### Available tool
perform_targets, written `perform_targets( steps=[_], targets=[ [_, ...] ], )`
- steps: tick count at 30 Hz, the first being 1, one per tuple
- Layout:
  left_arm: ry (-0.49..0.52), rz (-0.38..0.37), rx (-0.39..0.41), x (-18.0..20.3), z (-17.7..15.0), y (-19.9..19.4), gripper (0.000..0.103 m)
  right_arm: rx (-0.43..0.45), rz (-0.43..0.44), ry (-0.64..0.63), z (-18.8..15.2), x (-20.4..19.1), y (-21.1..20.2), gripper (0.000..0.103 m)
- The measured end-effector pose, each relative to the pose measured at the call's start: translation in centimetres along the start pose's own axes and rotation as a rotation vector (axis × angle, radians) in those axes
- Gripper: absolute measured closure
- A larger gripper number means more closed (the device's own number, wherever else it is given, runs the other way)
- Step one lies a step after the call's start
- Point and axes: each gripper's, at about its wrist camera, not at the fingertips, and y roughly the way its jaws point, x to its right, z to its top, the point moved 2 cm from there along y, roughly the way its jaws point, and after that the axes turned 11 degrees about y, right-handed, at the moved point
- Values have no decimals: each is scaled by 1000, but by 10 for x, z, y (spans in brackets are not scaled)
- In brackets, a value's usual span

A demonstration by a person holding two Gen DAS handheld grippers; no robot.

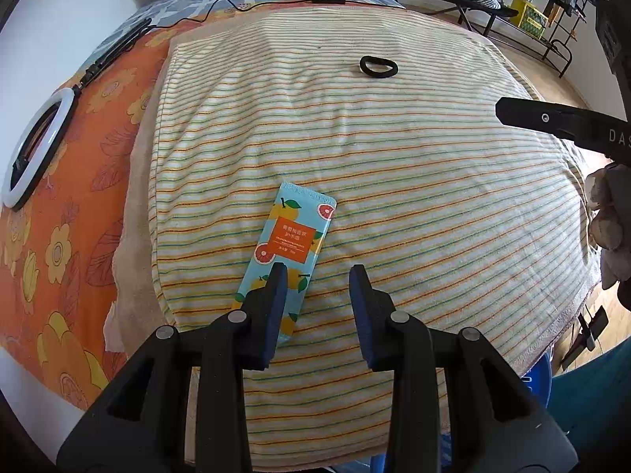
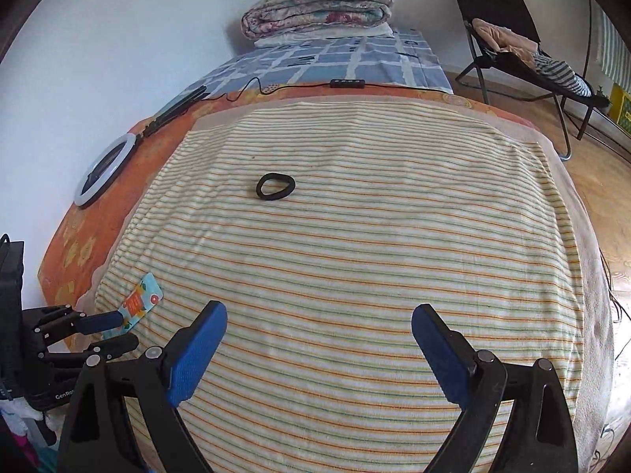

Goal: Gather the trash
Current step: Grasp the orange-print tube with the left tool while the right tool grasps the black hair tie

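Trash to collect here is a flat light-blue packet with orange fruit prints, but first the bigger things. A bed carries everything; its far part has a blue checked sheet with a folded quilt at the far end. Nearer lies an orange flowered cover, and on top of it a large striped towel that fills most of both views. On the orange cover, along the left edge of the bed, a white ring light lies flat, and its black cable runs across the far edge of the towel. Beside the bed, on the right, a black folding chair with clothes stands on a wooden floor.

Left gripper points down over the near left part of the towel. Its jaws are partly open, and its left finger covers the near end of the packet; the right finger stands apart over bare towel. Whether the left pad really touches the packet I cannot tell. Right gripper is wide open over the middle of the towel and holds nothing.

The packet lies near the towel's left edge. A small black hair tie lies farther away, toward the far middle of the towel, well apart from the packet.
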Motion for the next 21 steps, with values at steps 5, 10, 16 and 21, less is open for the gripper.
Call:
perform_targets(
  steps=[5, 10, 16, 21],
  targets=[
    [-23, 11, 7, -15, -2, 1, 35, -9, 20, -20, 19, -14, 25, 7],
    [-99, -48, -42, -28, -7, 16, 36, -2, 17, -44, 41, -31, 50, 7],
    [-120, -95, -21, -25, -1, 13, 65, -36, 3, -41, 58, -40, 88, 14],
    [-87, -87, -13, -16, 4, 14, 66, -42, -28, -59, 65, -50, 109, 17]
  ],
)
